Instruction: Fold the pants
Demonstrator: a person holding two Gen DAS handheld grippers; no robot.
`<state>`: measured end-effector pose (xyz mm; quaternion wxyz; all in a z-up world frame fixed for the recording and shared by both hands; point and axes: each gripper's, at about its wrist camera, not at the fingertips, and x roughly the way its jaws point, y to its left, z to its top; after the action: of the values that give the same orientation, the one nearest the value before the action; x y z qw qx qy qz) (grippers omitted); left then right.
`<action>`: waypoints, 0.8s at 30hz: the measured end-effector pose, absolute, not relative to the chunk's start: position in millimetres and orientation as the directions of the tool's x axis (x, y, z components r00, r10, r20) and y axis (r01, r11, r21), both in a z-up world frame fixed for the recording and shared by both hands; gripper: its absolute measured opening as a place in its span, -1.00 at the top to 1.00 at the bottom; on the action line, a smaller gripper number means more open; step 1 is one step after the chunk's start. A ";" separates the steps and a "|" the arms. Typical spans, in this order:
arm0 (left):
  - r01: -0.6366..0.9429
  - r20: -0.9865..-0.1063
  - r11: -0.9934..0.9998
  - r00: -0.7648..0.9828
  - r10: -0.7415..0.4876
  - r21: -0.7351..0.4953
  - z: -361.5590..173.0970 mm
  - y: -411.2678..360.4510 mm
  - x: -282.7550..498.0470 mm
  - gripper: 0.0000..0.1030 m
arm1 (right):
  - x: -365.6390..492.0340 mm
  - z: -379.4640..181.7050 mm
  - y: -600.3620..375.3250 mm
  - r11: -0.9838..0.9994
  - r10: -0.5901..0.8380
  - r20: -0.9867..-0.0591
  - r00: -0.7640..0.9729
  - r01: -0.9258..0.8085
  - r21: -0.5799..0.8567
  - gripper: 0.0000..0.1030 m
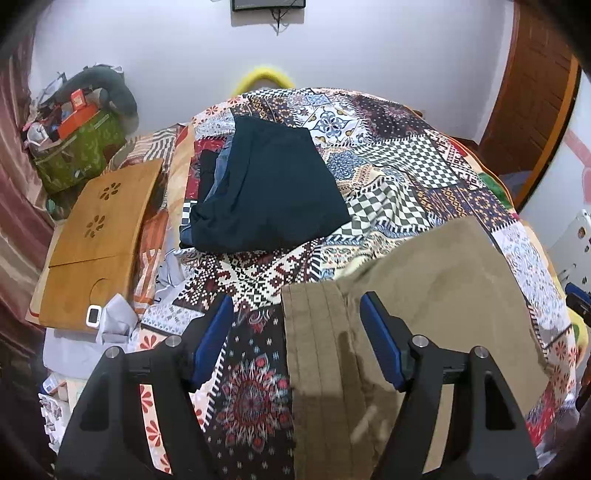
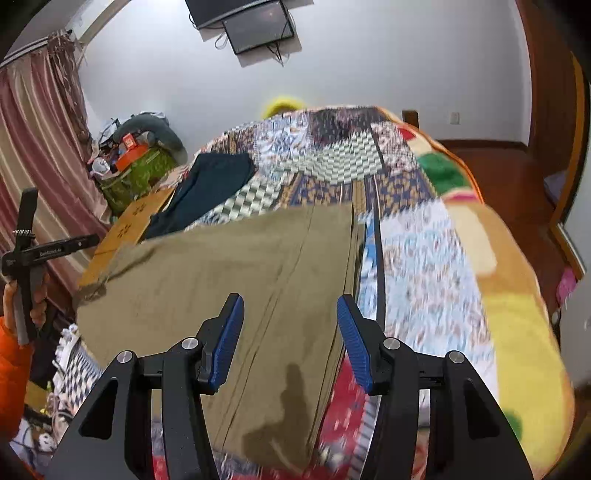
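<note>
In the left wrist view, no writing can be read; the left gripper (image 1: 297, 345) is held with jaws spread wide, empty, over the left edge of the khaki pants (image 1: 424, 295), which are spread on a patchwork bedspread (image 1: 388, 155); folded dark clothes (image 1: 273, 188) are seen beyond the jaws. In the right wrist view, a small unreadable label is seen on the other handle at far left; the right gripper (image 2: 291, 341) is likewise held wide open above the pants (image 2: 229, 280), whose right edge lies between the jaws, under a wall-mounted screen (image 2: 258, 26)

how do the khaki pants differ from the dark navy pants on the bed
The khaki pants are tan and lie nearest, spread below both open hand-held grippers; the dark navy pants are near-black blue and lie farther up the patchwork quilt. The khaki pair lies alone on the quilt; the navy pair tops a small stack. Both are folded flat.
</note>
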<state>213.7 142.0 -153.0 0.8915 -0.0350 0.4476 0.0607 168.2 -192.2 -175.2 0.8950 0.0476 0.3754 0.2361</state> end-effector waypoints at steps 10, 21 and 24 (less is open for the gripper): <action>-0.101 -0.844 0.995 0.534 0.040 -0.017 -176.5 149.1 262.1 -0.49 | 253.2 -186.8 -180.0 0.880 0.461 -0.667 0.586 -0.399 0.257 0.04; -0.076 -0.888 0.996 0.459 0.001 -0.038 -212.4 151.5 282.6 -0.54 | 363.1 -243.3 -170.8 0.884 0.459 -0.752 0.474 -0.324 0.336 0.04; -0.074 -0.894 0.996 0.447 -0.008 -0.046 -220.3 151.2 283.8 -0.59 | 380.0 -257.9 -163.5 0.888 0.446 -0.781 0.438 -0.326 0.325 0.13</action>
<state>283.8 151.2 -220.3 0.8498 -0.0393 0.5253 0.0195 380.0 -163.5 -257.9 0.8455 0.0628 0.4786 0.2283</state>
